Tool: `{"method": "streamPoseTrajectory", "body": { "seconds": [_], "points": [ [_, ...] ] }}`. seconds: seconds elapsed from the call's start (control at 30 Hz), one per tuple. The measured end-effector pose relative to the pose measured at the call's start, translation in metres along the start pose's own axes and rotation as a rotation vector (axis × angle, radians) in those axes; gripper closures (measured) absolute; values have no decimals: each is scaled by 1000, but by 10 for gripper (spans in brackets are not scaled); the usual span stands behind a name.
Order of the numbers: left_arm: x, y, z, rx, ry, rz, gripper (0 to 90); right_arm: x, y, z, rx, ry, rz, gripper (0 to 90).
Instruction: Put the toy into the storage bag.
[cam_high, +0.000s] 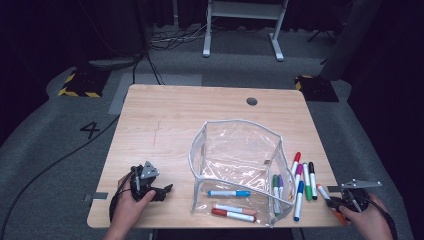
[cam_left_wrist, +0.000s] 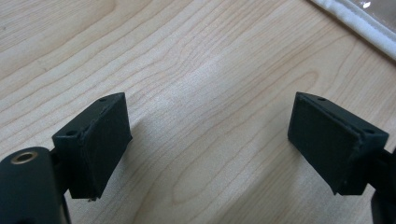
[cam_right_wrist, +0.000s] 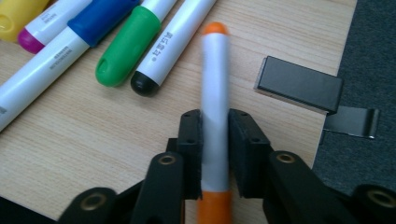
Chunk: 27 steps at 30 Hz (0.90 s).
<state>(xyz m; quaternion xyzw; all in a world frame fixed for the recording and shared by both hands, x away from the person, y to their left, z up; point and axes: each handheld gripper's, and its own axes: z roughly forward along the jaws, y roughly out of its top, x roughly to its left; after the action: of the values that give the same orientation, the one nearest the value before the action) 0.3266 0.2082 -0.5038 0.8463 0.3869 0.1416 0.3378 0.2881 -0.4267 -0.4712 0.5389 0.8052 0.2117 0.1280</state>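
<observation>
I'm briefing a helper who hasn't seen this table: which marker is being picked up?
Look right of the clear pouch, past the row of loose markers. At the table's near right corner, the right gripper clamps the orange-capped marker: the one orange marker, lying apart.

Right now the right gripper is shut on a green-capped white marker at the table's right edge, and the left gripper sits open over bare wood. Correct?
Not quite: the marker is orange-capped, not green-capped. The right gripper view shows the right gripper shut on the white marker with orange ends; the green-capped marker lies loose beside it. The rest holds: it is at the right edge of the light wooden table, and the left gripper is open over bare wood.
</observation>
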Motion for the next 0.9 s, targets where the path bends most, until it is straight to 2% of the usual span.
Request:
{"method": "streamPoseTrajectory", "body": {
  "seconds": [0.2,0.3,0.4,0.67,0.9],
  "points": [
    [0,0,0,1,0,-1,133,0,1,0,1,-3,51,771],
    [0,0,0,1,0,-1,133,-3,1,-6,-16,23,74,772],
    [0,0,0,1,0,-1,133,-2,8,-20,-50,55,94,772],
    [0,0,0,1,0,-1,133,4,42,-66,-155,107,37,772],
    [0,0,0,1,0,-1,133,27,85,-109,-222,160,-66,772]
  ]
}}
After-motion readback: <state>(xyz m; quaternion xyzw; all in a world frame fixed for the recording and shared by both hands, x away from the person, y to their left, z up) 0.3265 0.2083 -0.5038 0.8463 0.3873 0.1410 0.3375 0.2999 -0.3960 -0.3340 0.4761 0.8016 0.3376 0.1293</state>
